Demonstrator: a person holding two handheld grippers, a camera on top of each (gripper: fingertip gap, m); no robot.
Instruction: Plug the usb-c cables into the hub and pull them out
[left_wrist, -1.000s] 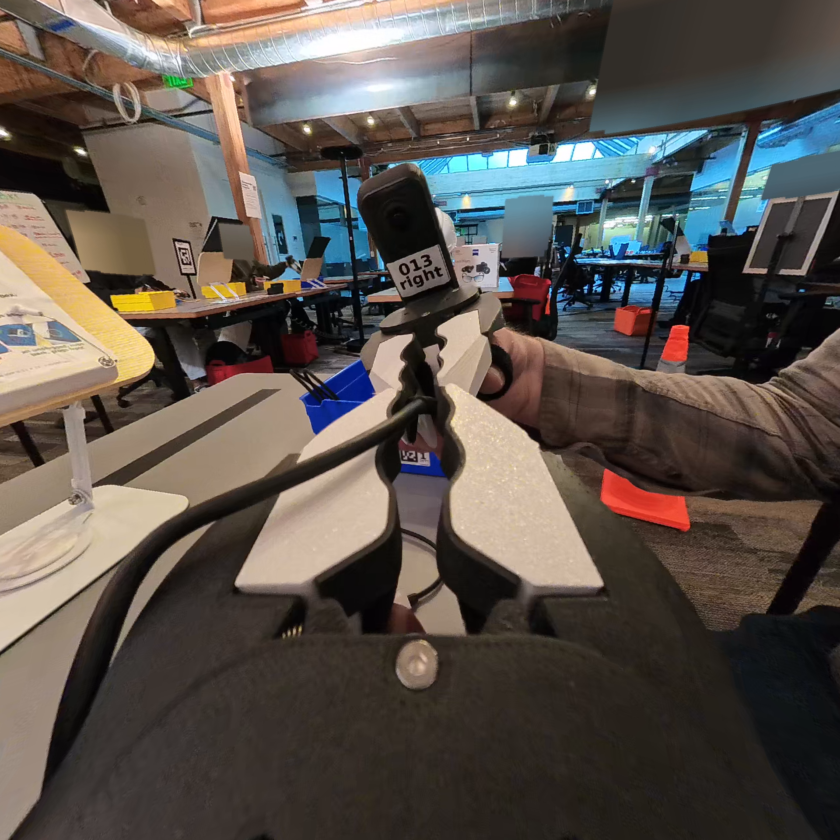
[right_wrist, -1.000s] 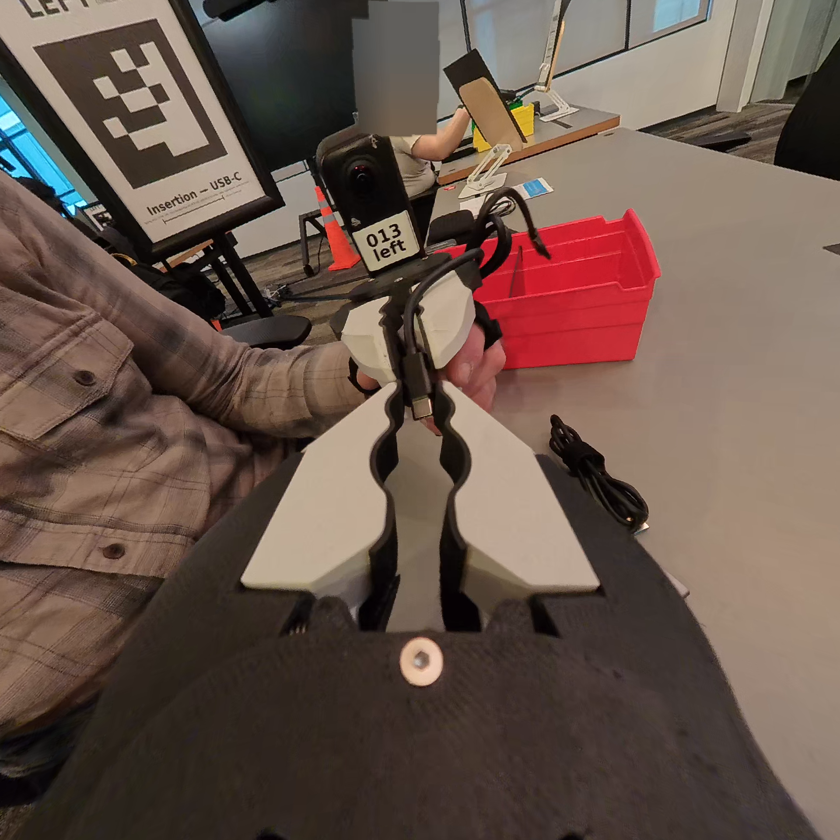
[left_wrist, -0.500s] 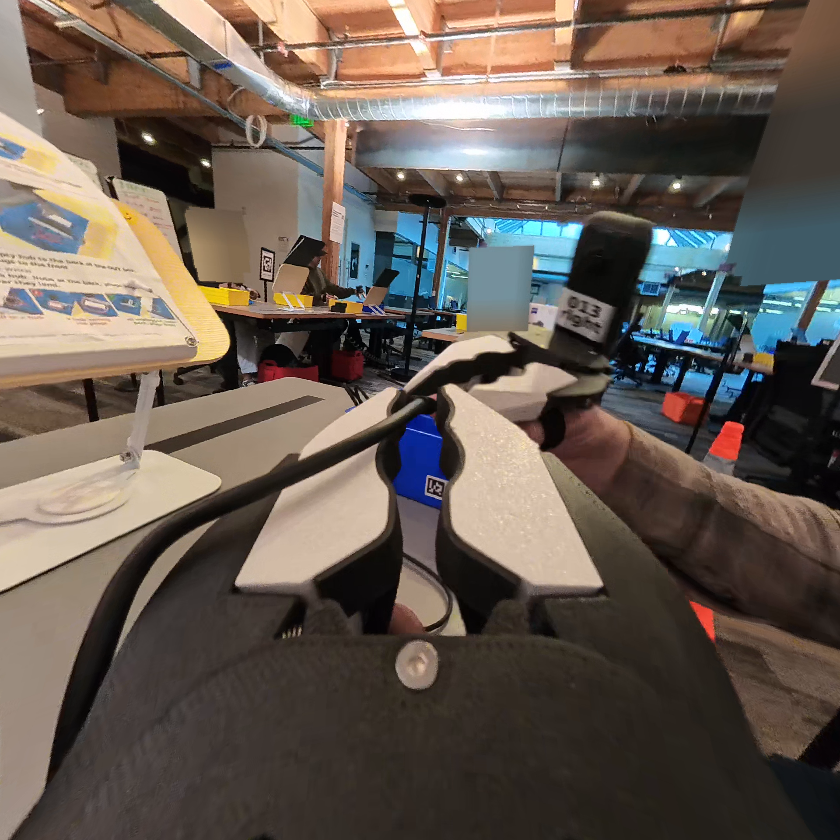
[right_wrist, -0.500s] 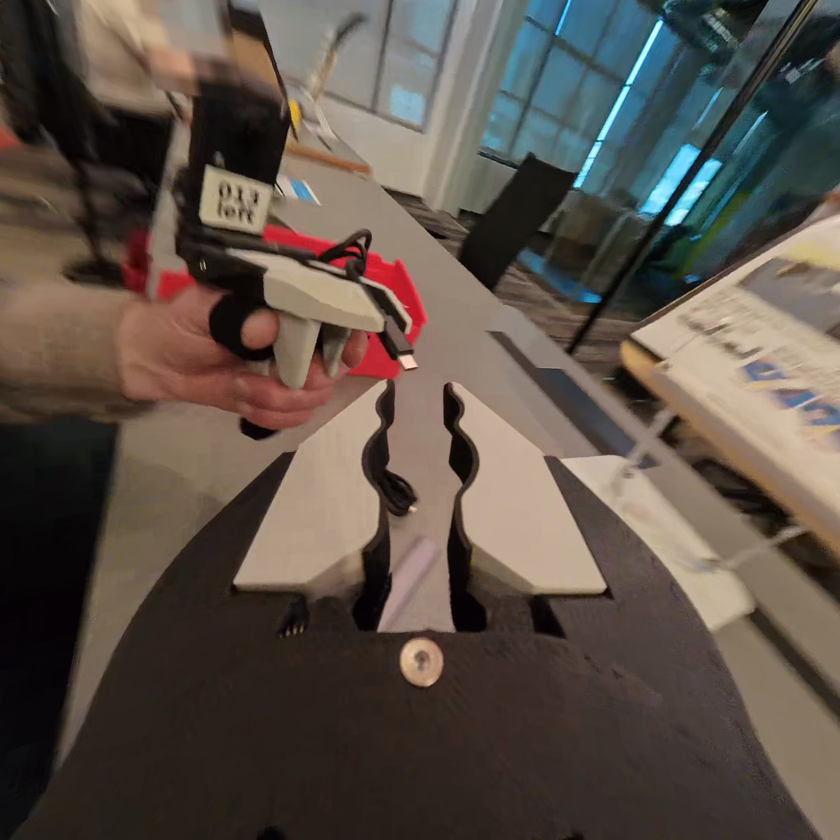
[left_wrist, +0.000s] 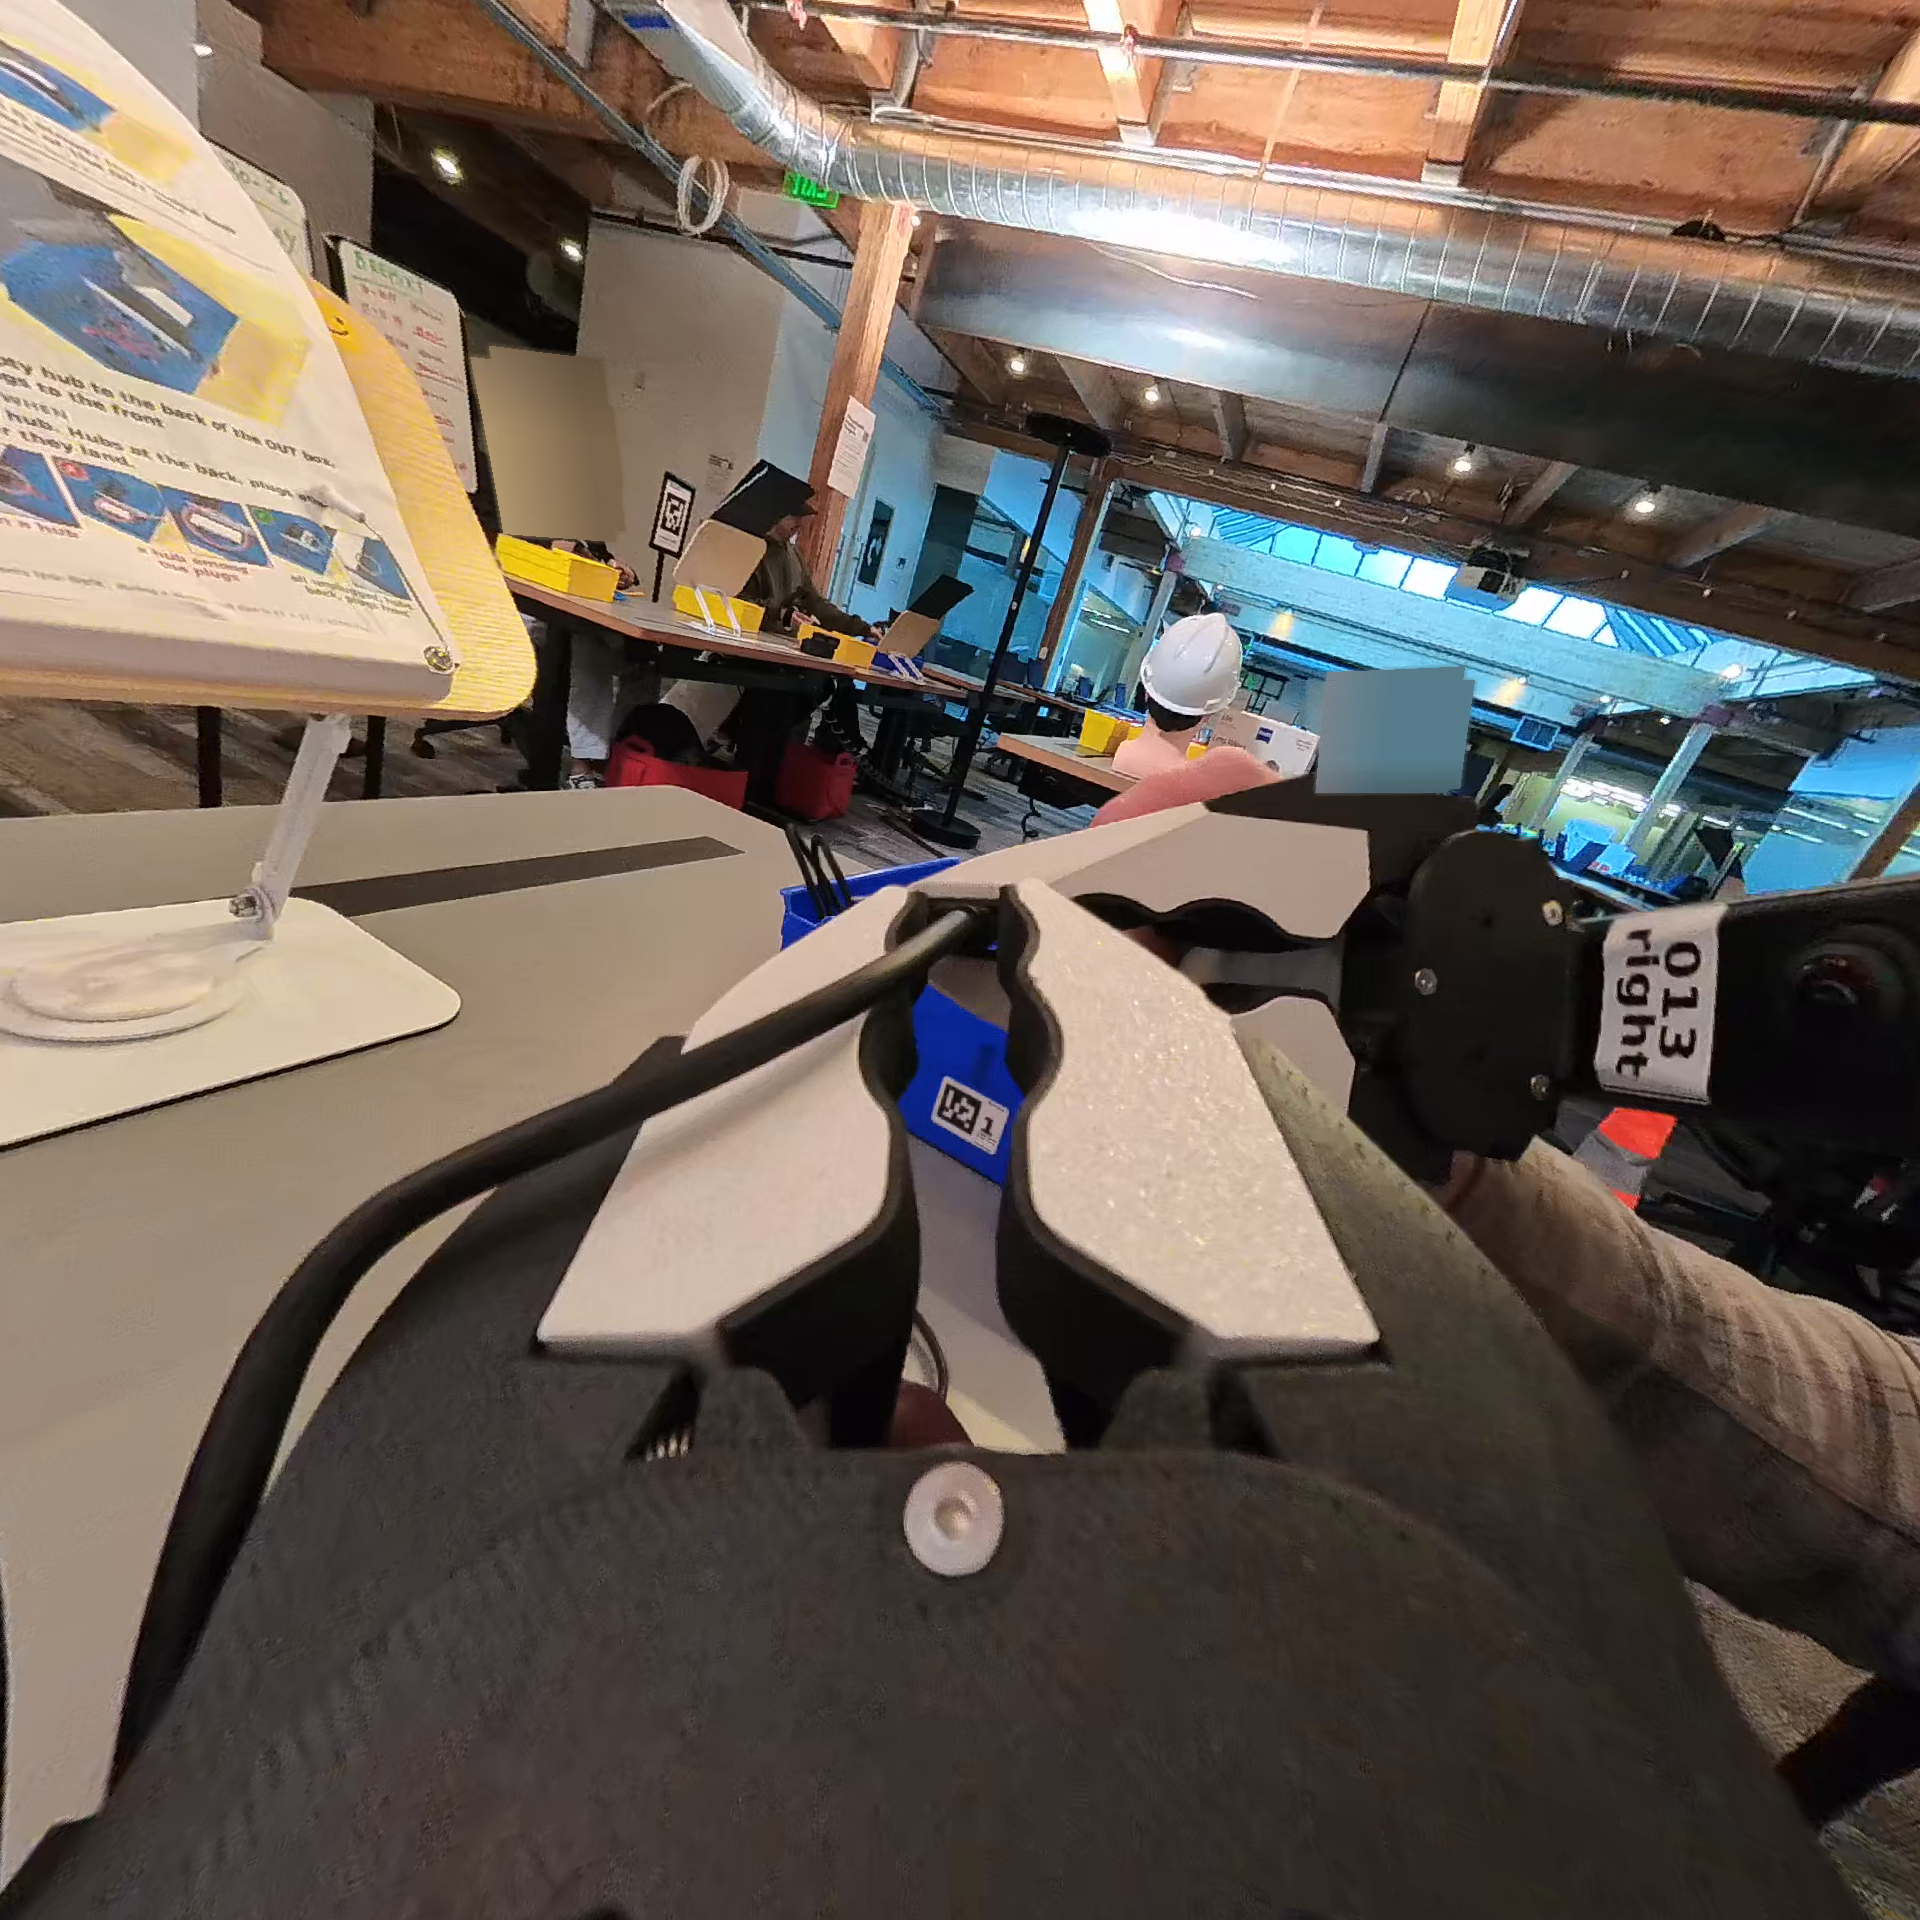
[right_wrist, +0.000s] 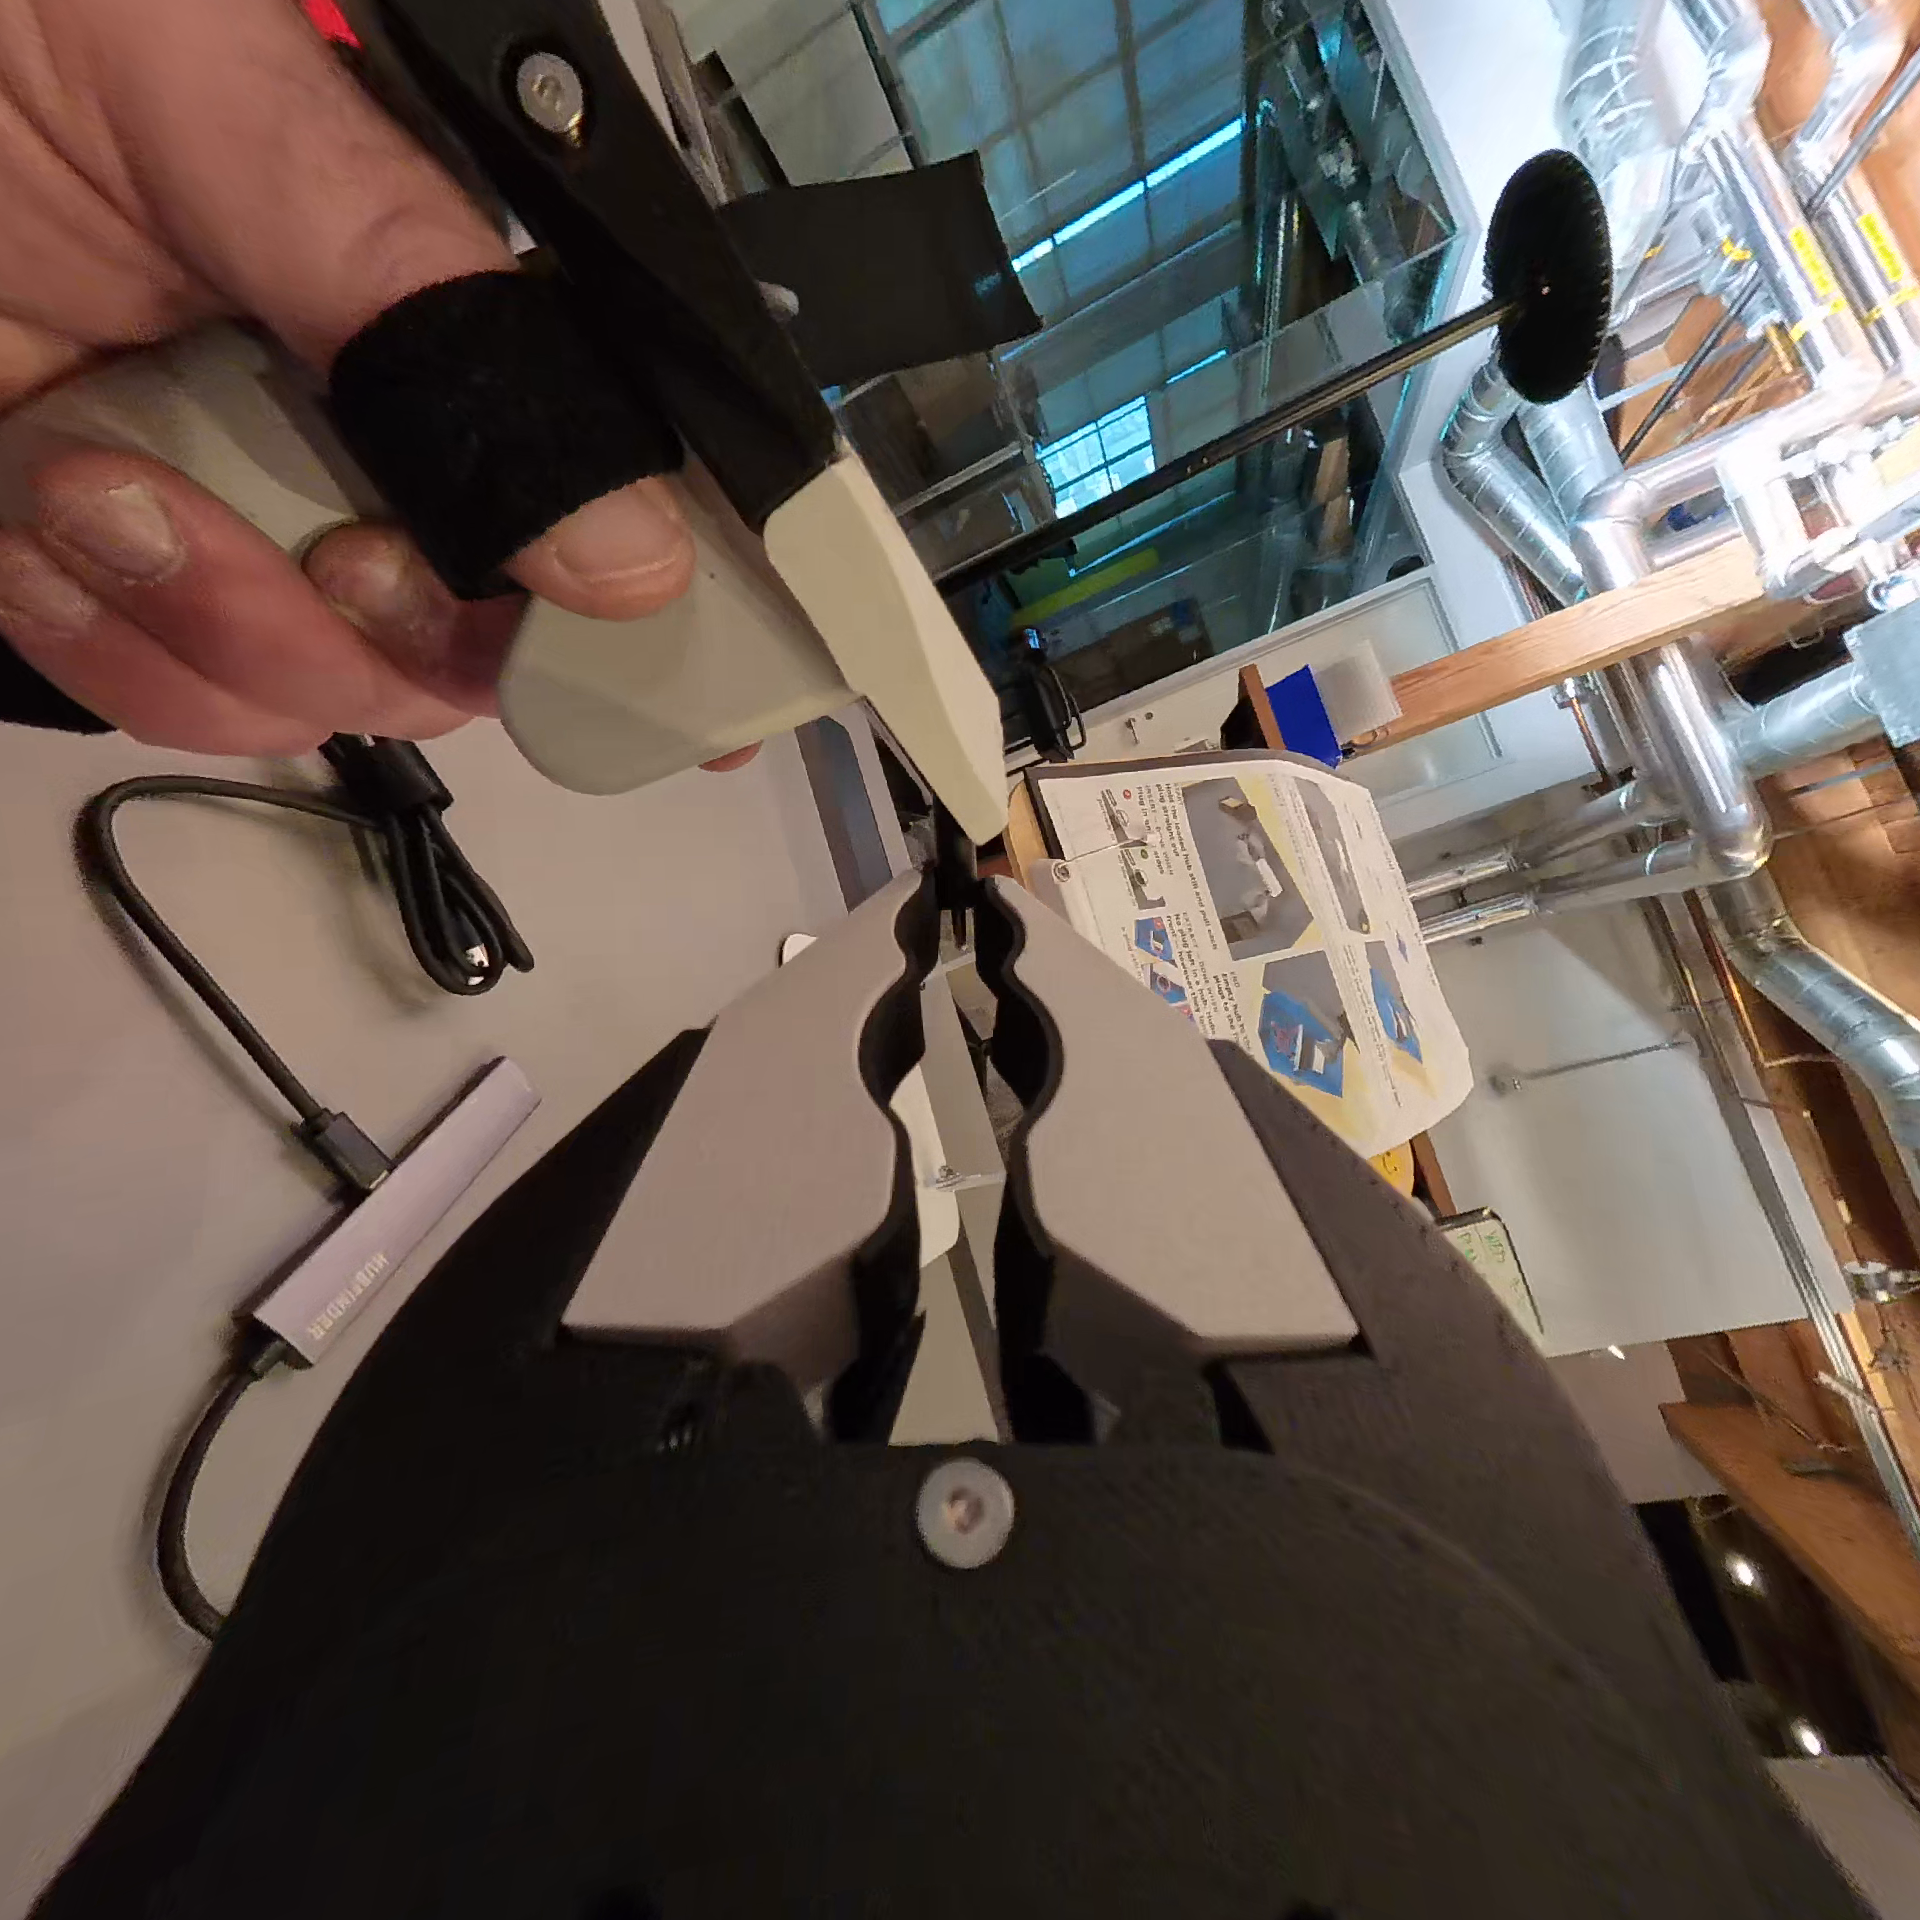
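The left gripper (left_wrist: 961, 920) was clenched at its tips on a black USB-C cable (left_wrist: 582, 1112), which trailed back over the left finger and down toward the camera. The right gripper (right_wrist: 956, 914) met it tip to tip; its fingers (right_wrist: 790, 1122) stood slightly parted around the plug end, and whether they actually gripped it could not be told. In the right wrist view the scene appeared rotated. A person's hand (right_wrist: 208, 436) held the left gripper's handle, one finger through a black strap. On the grey table (right_wrist: 623, 883) lay the silver hub (right_wrist: 400, 1216), with a black cable plugged into its long side and another into its end. A bundled black cable (right_wrist: 436, 883) lay near it. A blue bin (left_wrist: 951, 1081) stood beyond the fingertips, and an instruction sheet on a white stand (left_wrist: 197, 436) stood at the left.
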